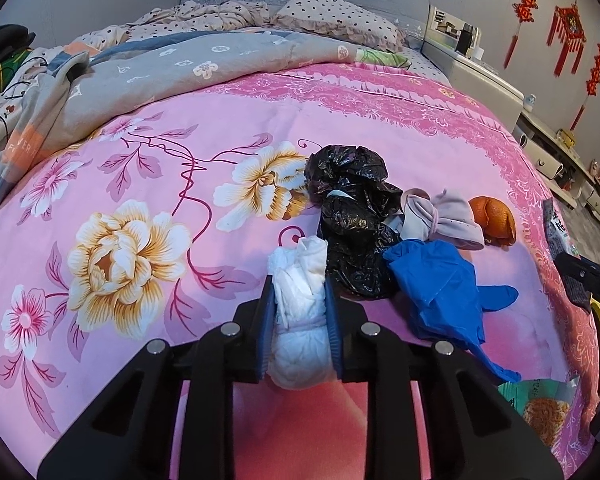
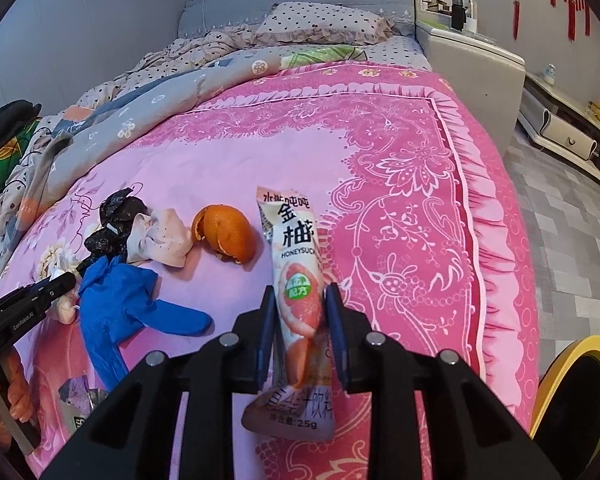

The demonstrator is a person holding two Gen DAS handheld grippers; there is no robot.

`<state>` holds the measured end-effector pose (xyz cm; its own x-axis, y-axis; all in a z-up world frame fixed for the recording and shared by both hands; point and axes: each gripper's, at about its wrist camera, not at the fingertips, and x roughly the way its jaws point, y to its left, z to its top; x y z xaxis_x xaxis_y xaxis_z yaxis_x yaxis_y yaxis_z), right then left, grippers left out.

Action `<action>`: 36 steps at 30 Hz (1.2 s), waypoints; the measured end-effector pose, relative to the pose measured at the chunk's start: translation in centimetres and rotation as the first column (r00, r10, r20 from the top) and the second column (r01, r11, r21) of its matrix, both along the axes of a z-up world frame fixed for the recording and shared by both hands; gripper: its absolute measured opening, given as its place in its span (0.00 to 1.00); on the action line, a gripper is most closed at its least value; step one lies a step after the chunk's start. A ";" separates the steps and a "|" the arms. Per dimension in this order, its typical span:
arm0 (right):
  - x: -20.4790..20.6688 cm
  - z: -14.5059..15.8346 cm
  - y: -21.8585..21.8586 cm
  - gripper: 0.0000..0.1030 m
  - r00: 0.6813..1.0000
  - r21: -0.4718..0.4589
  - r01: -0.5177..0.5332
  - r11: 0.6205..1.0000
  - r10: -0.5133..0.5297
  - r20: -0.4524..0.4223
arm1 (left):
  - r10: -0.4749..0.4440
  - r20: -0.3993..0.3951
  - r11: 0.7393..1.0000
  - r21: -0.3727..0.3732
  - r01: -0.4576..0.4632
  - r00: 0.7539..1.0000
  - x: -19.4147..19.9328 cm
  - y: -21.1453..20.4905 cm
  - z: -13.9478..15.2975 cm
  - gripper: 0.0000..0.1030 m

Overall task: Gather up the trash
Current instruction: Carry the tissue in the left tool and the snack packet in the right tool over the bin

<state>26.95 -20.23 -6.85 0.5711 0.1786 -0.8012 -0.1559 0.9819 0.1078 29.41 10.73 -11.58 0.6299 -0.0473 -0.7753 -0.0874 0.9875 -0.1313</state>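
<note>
My left gripper [image 1: 299,292] is shut on a crumpled white tissue wad [image 1: 300,320] above the pink bedspread. Beyond it lie a black plastic bag [image 1: 352,220], a blue glove [image 1: 440,288], a pale pink cloth [image 1: 440,220] and an orange peel [image 1: 494,220]. My right gripper [image 2: 299,304] is shut on a pink drink-powder wrapper [image 2: 296,280] held upright over the bed. In the right wrist view the orange peel [image 2: 228,236], pink cloth [image 2: 164,236], blue glove [image 2: 120,304] and black bag [image 2: 112,220] lie to its left. The left gripper [image 2: 70,282] shows at the left edge.
A yellow-rimmed bin [image 2: 580,392] stands beside the bed at lower right. Another snack wrapper [image 1: 540,404] lies near the bed's front edge. Grey quilt [image 1: 180,72] and pillows [image 1: 340,16] fill the far bed. A white bedside cabinet [image 2: 476,68] stands at right.
</note>
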 end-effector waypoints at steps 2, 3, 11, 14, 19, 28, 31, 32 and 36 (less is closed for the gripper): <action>-0.7 0.6 -0.2 0.23 1.000 0.008 0.000 1.000 0.000 0.005 | 0.005 0.006 1.000 -0.006 -0.005 1.000 -0.3 0.1 0.3 0.21; -1.1 0.9 -0.4 0.23 1.000 0.010 0.001 1.000 -0.001 0.007 | 0.006 0.009 1.000 -0.006 -0.006 1.000 -0.5 0.1 0.5 0.21; -4.3 3.2 -2.0 0.23 1.000 0.034 0.007 0.999 -0.008 0.026 | -0.001 0.038 1.000 -0.001 0.001 0.999 -2.4 -0.5 2.0 0.21; -5.6 4.0 -2.9 0.23 0.999 0.042 0.013 0.999 -0.014 0.033 | 0.007 0.047 1.000 -0.016 -0.006 0.999 -3.1 -0.7 2.9 0.21; -7.6 5.3 -4.7 0.23 0.999 0.064 0.028 0.998 -0.030 0.040 | -0.008 0.060 1.000 -0.019 0.009 0.998 -4.2 -1.6 4.7 0.21; -11.0 7.4 -8.2 0.23 0.996 0.087 0.064 0.994 -0.070 0.061 | -0.092 0.125 0.996 0.011 0.092 0.988 -6.6 -5.7 9.1 0.21; -11.7 7.9 -9.3 0.23 0.994 0.091 0.079 0.993 -0.086 0.066 | -0.126 0.144 0.992 0.024 0.123 0.982 -7.4 -7.5 10.3 0.21; -11.9 8.0 -9.7 0.23 0.994 0.092 0.084 0.992 -0.091 0.068 | -0.136 0.148 0.991 0.025 0.134 0.980 -7.5 -8.0 10.6 0.21; -12.7 8.7 -11.3 0.23 0.991 0.105 0.107 0.989 -0.115 0.073 | -0.161 0.150 0.987 0.025 0.159 0.975 -8.1 -10.1 11.8 0.21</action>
<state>14.21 -31.50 1.84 0.6524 0.1879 -0.7342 -0.0586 0.9784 0.1983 21.30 0.67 0.17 0.7249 -0.1479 -0.6727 0.0923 0.9887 -0.1179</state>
